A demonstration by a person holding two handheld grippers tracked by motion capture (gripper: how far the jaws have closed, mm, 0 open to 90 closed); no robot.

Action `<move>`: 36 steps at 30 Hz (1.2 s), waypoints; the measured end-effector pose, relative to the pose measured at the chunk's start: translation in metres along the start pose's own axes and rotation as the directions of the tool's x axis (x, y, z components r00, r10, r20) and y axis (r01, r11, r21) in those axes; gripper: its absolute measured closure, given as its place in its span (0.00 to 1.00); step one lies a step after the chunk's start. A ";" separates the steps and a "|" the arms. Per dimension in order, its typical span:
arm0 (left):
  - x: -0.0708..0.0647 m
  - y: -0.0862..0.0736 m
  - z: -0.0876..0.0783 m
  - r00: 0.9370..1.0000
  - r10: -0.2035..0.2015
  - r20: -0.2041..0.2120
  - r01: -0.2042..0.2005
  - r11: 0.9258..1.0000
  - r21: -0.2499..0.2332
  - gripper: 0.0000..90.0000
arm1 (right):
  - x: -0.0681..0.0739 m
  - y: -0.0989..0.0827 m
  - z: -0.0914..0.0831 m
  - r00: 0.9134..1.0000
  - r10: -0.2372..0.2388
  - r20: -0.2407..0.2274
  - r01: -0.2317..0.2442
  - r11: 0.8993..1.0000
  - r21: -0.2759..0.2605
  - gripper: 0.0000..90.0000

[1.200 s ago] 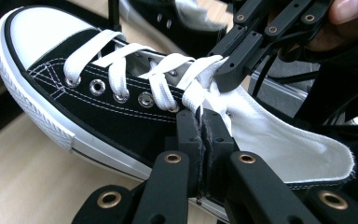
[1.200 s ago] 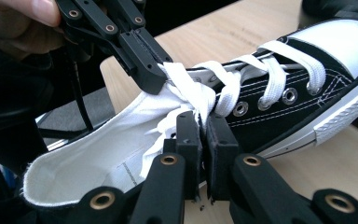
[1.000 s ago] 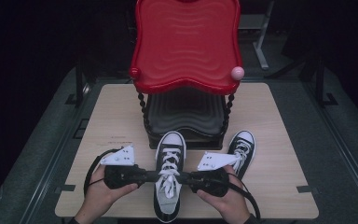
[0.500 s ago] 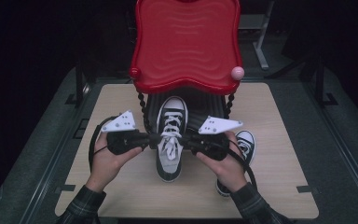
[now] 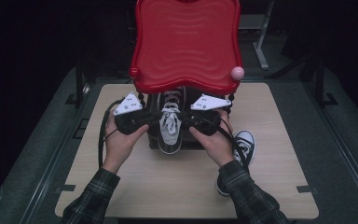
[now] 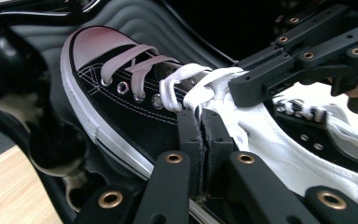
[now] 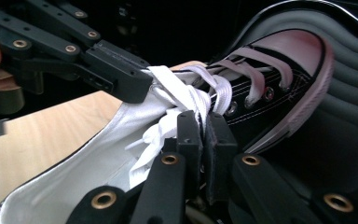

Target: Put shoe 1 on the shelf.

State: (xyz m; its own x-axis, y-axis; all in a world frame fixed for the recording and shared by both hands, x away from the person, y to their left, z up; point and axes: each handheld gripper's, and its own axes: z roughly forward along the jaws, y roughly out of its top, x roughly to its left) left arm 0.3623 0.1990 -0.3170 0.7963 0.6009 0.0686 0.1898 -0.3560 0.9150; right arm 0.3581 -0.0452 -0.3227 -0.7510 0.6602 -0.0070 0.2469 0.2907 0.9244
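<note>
High view: black canvas high-top sneaker with white rubber toe cap and white laces carried at centre of light wooden tabletop, toe pointing to 12 o'clock and passing under glossy red wavy-edged plastic tray of the stand. Left gripper at the sneaker's 9 o'clock, right gripper at its 3 o'clock, each clamped on the collar edge. Second matching sneaker lying on the table at 4 o'clock, partly behind the right forearm.

Left gripper view: jaws pressed together on the near collar edge where black canvas meets white lining; toe cap seen over the ribbed black lower tray (contact with it not determinable). Right gripper opposite, biting the far collar by the lace knot.

Right gripper view: jaws closed on collar and bunched lace; white inner lining open toward 7 o'clock, not visible from above.

Handling judged: light, soft upper that folds and sags; sole stiffer. Collar edges on both sides the best hold; laces alone likely to slip.
</note>
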 end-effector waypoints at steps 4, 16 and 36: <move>0.002 -0.005 0.006 1.000 -0.020 -0.010 0.020 1.000 0.007 0.98 | -0.001 -0.003 0.007 1.000 0.016 0.015 -0.016 1.000 0.020 0.95; -0.002 -0.006 0.000 0.999 -0.037 -0.008 0.037 0.999 0.003 0.76 | 0.000 -0.009 -0.002 0.999 0.037 -0.021 -0.038 0.999 -0.027 0.73; -0.033 -0.065 -0.022 0.996 0.002 0.095 -0.018 0.986 0.165 0.53 | 0.016 -0.069 -0.035 0.996 0.044 -0.081 -0.037 0.995 0.095 0.59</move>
State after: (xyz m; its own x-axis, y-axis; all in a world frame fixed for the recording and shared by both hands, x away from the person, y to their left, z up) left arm 0.3112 0.2179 -0.3696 0.8475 0.5298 0.0325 0.2676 -0.4795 0.8358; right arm 0.3081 -0.0790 -0.3731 -0.7864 0.6143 0.0649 0.3311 0.3304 0.8839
